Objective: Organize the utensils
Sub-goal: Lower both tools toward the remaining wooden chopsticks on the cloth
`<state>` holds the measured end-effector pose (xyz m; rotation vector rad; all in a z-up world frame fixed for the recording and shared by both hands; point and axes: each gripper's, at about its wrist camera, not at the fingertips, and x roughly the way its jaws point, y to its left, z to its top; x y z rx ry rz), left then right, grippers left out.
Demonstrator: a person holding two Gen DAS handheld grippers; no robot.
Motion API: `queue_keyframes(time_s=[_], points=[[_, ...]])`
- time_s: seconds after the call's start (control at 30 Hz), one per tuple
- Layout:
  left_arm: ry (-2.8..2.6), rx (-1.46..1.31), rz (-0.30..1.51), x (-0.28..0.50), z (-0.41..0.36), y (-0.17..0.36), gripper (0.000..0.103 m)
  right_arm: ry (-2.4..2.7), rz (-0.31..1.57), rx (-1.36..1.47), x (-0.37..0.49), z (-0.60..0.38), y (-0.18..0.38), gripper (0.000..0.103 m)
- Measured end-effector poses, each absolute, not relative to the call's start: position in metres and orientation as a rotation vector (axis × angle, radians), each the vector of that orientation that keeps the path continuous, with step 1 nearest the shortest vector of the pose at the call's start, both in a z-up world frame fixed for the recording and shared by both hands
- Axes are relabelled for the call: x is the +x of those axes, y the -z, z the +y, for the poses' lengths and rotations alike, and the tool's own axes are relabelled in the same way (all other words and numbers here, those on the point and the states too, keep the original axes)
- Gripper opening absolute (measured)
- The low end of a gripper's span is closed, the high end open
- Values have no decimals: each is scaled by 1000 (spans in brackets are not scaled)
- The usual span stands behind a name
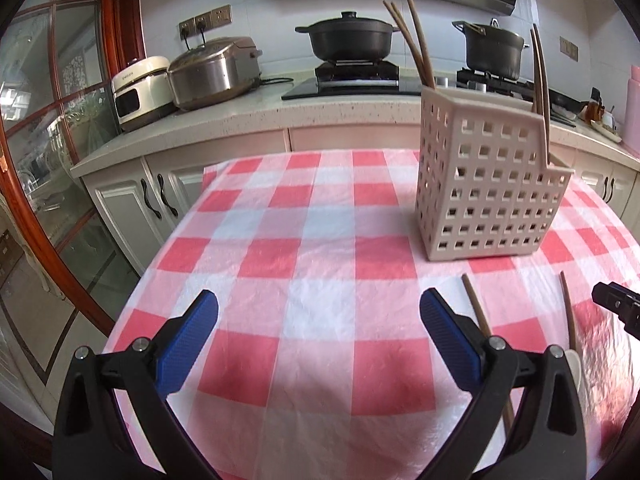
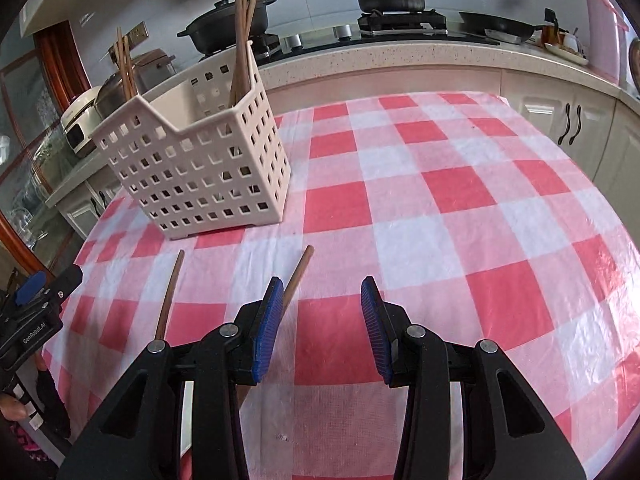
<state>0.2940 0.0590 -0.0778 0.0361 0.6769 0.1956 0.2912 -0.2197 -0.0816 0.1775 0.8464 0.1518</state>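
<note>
**Two chopsticks left to collect in front of the caddy**

The step in hand looks like picking up the loose chopsticks lying on the checked surface (image 2: 420, 208). Two remain: the left chopstick (image 2: 170, 294) and the right chopstick (image 2: 298, 272), both flat on the cloth just in front of the caddy (image 2: 200, 168), their far tips pointing toward it.

The right gripper (image 2: 322, 320) hangs low over the cloth with its fingers (image 2: 268, 320) partly spread and nothing between them; the right chopstick runs under and just outside its left finger. To do this well, the gripper would need to shift left so the stick sits between the pads, then close across the shaft near the middle so it does not pivot when raised. A thin stick flat on soft cloth is likely to roll or slip, so a low, square approach seems wise.

The left gripper (image 1: 318, 320) has its fingers (image 1: 188, 340) spread wide and empty, over bare cloth, with the left chopstick passing just beside its right finger.

The perforated caddy stands upright and has two compartments. Each already holds a few chopsticks leaning upright: one bunch (image 2: 126, 64) in the left compartment, another (image 2: 244, 24) in the right. What else lies low inside cannot be seen. A pale object (image 1: 572, 362), perhaps a spoon, peeks out behind the left gripper's frame.
</note>
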Motion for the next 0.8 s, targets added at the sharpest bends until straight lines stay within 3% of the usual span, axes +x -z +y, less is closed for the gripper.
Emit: queue_keyframes(time_s=[0.8], points=[[-179,-21,735,303,74,104,98,-144,931,0,300,-175,97,41]])
